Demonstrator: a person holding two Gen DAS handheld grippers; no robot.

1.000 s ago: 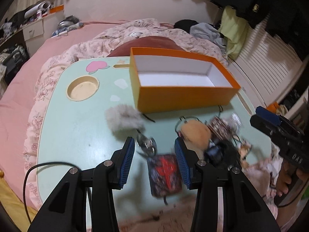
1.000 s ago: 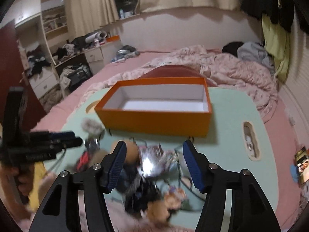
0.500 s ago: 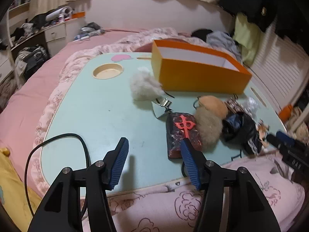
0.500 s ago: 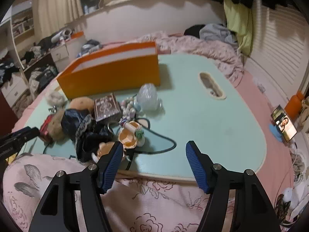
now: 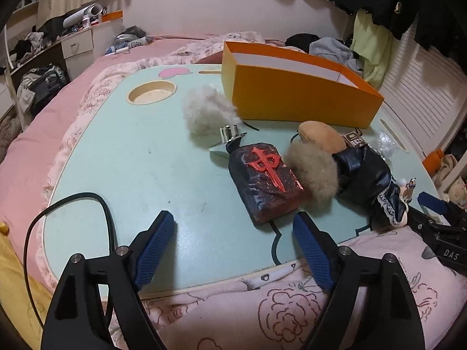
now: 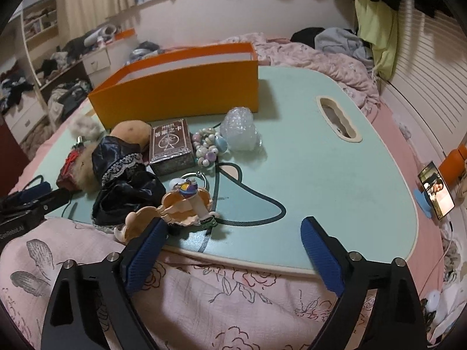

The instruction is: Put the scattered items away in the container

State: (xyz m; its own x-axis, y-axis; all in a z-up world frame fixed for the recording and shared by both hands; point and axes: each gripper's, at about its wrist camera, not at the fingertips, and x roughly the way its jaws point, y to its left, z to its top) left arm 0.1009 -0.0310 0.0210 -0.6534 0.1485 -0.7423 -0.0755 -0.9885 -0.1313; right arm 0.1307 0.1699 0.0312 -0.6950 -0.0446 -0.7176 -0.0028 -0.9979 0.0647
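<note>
Both sets of jaws opening, nothing between them: left gripper (image 5: pixel 233 250), right gripper (image 6: pixel 233 246). Items scattered on desk (image 5: pixel 140 160) before orange box (image 5: pixel 294 99) (empty as far as visible). Advisable: approach mahjong-tile block (image 5: pixel 265 180) squarely, clamp across its narrow sides, lift clear of the fluffy pompom (image 5: pixel 313 172).

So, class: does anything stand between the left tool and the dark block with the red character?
Nothing visible does. The left tool, its jaws opening and empty, faces the dark block across bare table.
</note>
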